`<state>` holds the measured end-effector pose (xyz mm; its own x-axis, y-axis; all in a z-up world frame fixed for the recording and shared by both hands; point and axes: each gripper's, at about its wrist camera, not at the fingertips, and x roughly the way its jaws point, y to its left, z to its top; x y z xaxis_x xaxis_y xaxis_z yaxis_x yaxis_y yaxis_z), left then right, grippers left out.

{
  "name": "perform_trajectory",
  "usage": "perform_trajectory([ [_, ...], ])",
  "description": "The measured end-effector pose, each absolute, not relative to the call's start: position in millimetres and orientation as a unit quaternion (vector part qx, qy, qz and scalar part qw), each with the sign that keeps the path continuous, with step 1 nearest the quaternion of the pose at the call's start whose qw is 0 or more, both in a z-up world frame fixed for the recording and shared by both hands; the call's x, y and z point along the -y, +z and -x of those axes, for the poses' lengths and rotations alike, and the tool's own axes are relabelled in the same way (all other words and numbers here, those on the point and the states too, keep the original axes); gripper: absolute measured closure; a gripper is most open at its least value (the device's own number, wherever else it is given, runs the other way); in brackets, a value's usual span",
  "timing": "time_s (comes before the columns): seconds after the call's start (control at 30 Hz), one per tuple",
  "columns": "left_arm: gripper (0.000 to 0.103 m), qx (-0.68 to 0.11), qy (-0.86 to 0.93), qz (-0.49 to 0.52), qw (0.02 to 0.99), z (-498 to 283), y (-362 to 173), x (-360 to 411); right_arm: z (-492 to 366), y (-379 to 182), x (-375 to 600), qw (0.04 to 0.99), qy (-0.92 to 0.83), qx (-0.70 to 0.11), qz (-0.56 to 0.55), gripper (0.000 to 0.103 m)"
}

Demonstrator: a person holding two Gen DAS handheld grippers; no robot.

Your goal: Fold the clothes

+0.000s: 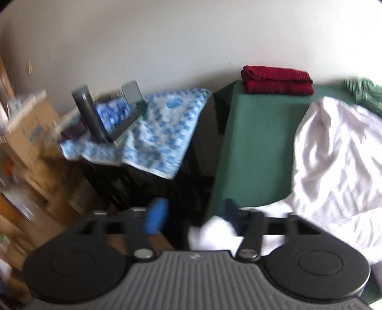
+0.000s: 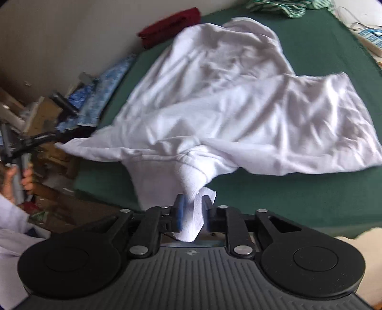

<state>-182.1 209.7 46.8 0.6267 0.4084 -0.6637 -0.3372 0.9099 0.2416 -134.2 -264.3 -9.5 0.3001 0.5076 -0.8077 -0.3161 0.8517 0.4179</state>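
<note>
The right gripper (image 2: 193, 209) is clenched on a bunched corner of the white garment (image 2: 238, 100), with the cloth pinched between its blue pads (image 2: 180, 212) and a tuft hanging out below them. From that pinch the garment fans out over the green surface (image 2: 310, 195), rumpled and partly doubled over itself, and covers most of the middle. One corner of it sticks out past the left edge of the surface.

The left gripper (image 1: 193, 215) is released, its blue pads (image 1: 156, 218) standing well apart. It hangs at the left edge of the surface (image 1: 253, 147), and a fold of the white garment (image 1: 339, 162) lies just beside its right pad; I cannot tell whether they touch. In the right wrist view this gripper shows at the far left, blurred, held in a hand (image 2: 14, 181) with a white sleeve (image 2: 12, 229) below it.

A folded dark red cloth (image 1: 277, 80) sits at the far left corner of the surface, against the wall. A green striped garment (image 2: 279, 6) lies crumpled at the far edge. Off the left edge, a blue and white patterned cloth (image 1: 167, 133) covers a dark piece of furniture, with cardboard boxes (image 1: 35, 133) beyond it.
</note>
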Motion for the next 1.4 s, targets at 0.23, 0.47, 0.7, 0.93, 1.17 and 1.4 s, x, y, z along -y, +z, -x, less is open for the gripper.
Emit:
perform_trajectory([
  [0.23, 0.022, -0.391, 0.060, -0.001, 0.918, 204.9, 46.6, -169.7, 134.6, -32.9, 240.9, 0.806, 0.245, -0.535, -0.061, 0.056],
  [0.47, 0.035, -0.461, -0.093, 0.081, 0.879, 210.6, -20.7, -63.4, 131.8, -49.1, 223.9, 0.812, 0.272, -0.514, -0.043, 0.069],
  [0.7, 0.024, -0.467, -0.076, 0.133, 0.871, 193.5, -59.5, -18.2, 135.7, -55.9, 237.1, 0.819, 0.290, -0.491, -0.059, 0.075],
  [0.93, 0.100, -0.445, -0.032, 0.137, 0.885, 202.3, -55.6, -10.8, 144.0, -59.0, 233.2, 0.830, 0.314, -0.459, -0.029, 0.077],
  [1.17, 0.103, -0.422, -0.012, 0.112, 0.900, 244.7, -31.8, 2.9, 151.5, -43.5, 239.5, 0.836, 0.357, -0.417, -0.012, 0.101],
  [1.4, 0.103, -0.464, -0.024, 0.095, 0.880, 279.1, -42.7, 8.6, 158.8, -51.3, 242.1, 0.792, 0.407, -0.455, 0.032, 0.101],
])
